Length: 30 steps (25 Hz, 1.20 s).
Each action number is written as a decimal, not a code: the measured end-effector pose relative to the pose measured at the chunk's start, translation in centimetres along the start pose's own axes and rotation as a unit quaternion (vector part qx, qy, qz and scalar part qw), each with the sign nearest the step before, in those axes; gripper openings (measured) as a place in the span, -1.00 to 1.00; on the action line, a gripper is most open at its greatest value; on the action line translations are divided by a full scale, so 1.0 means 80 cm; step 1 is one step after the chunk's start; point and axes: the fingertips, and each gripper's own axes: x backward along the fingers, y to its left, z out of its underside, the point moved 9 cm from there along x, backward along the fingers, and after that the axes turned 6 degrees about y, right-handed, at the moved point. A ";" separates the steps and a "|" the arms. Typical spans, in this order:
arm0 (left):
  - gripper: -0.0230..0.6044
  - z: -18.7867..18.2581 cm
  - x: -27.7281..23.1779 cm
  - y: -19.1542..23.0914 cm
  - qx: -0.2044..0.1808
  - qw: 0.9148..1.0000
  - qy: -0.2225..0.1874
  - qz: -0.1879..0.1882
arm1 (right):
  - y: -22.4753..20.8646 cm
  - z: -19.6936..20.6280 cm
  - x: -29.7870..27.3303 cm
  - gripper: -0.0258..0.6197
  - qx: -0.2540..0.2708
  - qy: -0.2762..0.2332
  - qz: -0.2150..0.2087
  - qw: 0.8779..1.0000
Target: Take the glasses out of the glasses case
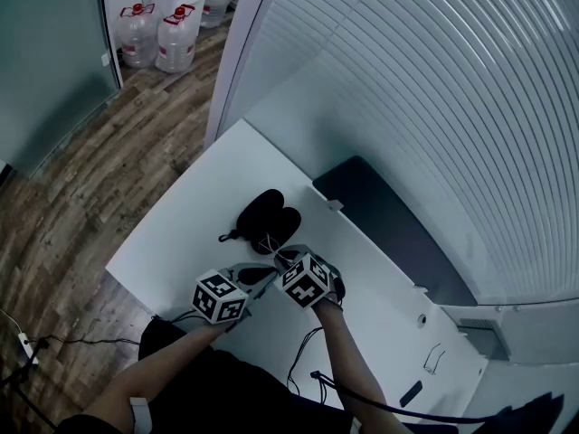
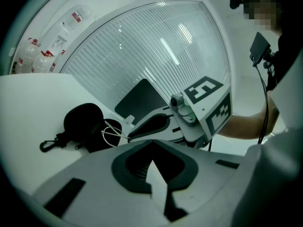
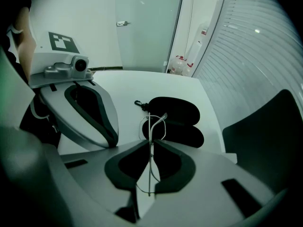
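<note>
- R gripper: fingers are closing on the glasses, with the thin wire frame running up betw. the two pads and sticking out past the tips.
- Glasses are hanging just over the near half of the glasses case. Can't tell if they're touching it.
- Same in L gripper view: the glasses are sitting at the case's open edge, w/ the R gripper's tips right on them.
- L gripper: fingers are meeting at the tips w/ nothing betw. them, hovering just beside the R one and pointing toward the case.
- Case is lying open on the white bench, both black halves spread flat, toward the bench's left end and approx. midway betw. near and far edges.
- A small clip is dangling off the case's end on the side twd the bench's left edge.
- Head view: both grippers are sitting close together just near-side of the case, L and R, marker cubes facing up.
- A dark panel is lying along the bench's far edge, right of the case and well apart from it.
- Water jugs are standing on the wood floor beyond the bench's left end.
</note>
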 end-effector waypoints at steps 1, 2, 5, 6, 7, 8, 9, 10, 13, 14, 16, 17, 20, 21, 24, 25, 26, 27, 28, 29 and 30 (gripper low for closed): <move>-0.90 0.003 0.001 -0.002 0.000 1.000 0.003 0.002 | 0.003 0.002 0.000 -0.80 -0.002 0.000 0.000 1.000; -0.90 0.006 0.001 -0.003 0.000 1.000 0.005 0.003 | 0.007 0.005 -0.001 -0.80 -0.003 0.000 0.000 1.000; -0.91 0.016 0.001 -0.007 -0.001 1.000 0.015 0.008 | 0.016 0.014 -0.003 -0.80 -0.009 0.002 -0.003 1.000; -0.90 0.018 0.001 -0.009 -0.002 1.000 0.018 0.009 | 0.019 0.017 -0.004 -0.80 -0.012 0.003 -0.004 1.000; -0.90 0.021 0.001 -0.010 -0.003 1.000 0.021 0.011 | 0.021 0.019 -0.004 -0.80 -0.015 0.003 -0.005 1.000; -0.90 0.023 0.002 -0.011 -0.004 1.000 0.024 0.012 | 0.024 0.021 -0.004 -0.80 -0.019 0.003 -0.006 1.000; -0.91 0.024 0.002 -0.012 -0.006 1.000 0.026 0.014 | 0.026 0.022 -0.004 -0.80 -0.021 0.002 -0.006 1.000; -0.91 0.026 0.003 -0.012 -0.007 0.999 0.028 0.016 | 0.028 0.024 -0.004 -0.80 -0.023 0.002 -0.006 1.000; -0.90 0.033 0.004 -0.015 -0.010 0.999 0.034 0.021 | 0.036 0.029 -0.005 -0.80 -0.026 0.003 -0.006 1.000; -0.90 0.036 0.004 -0.016 -0.011 0.999 0.037 0.023 | 0.038 0.032 -0.006 -0.80 -0.027 0.003 -0.007 1.000; -0.90 0.041 0.003 -0.017 -0.013 0.999 0.044 0.027 | 0.043 0.037 -0.008 -0.80 -0.032 0.005 -0.008 0.999; -0.90 0.044 0.003 -0.018 -0.014 0.998 0.048 0.029 | 0.046 0.039 -0.009 -0.80 -0.035 0.006 -0.010 0.999; -0.90 0.051 0.000 -0.019 -0.016 0.998 0.060 0.032 | 0.051 0.047 -0.014 -0.80 -0.042 0.008 -0.014 0.999; -0.91 0.053 0.000 -0.019 -0.016 0.997 0.064 0.033 | 0.053 0.049 -0.016 -0.80 -0.044 0.008 -0.015 0.999; -0.91 0.059 0.001 -0.020 -0.015 0.997 0.073 0.035 | 0.059 0.053 -0.019 -0.80 -0.049 0.012 -0.020 0.999; -0.90 0.060 0.001 -0.020 -0.015 0.996 0.075 0.035 | 0.060 0.054 -0.020 -0.80 -0.050 0.013 -0.021 0.998; -0.90 0.061 0.000 -0.019 -0.014 0.996 0.076 0.036 | 0.061 0.055 -0.021 -0.80 -0.051 0.014 -0.021 0.998; -0.90 0.062 -0.001 -0.019 -0.014 0.996 0.078 0.036 | 0.061 0.056 -0.022 -0.80 -0.052 0.014 -0.021 0.998; -0.90 0.063 -0.001 -0.019 -0.013 0.996 0.080 0.036 | 0.061 0.058 -0.023 -0.80 -0.055 0.015 -0.022 0.998; -0.90 0.064 -0.002 -0.018 -0.012 0.996 0.082 0.036 | 0.062 0.059 -0.025 -0.80 -0.057 0.015 -0.023 0.998; -0.90 0.066 -0.002 -0.018 -0.011 0.996 0.084 0.036 | 0.063 0.060 -0.027 -0.80 -0.060 0.015 -0.024 0.998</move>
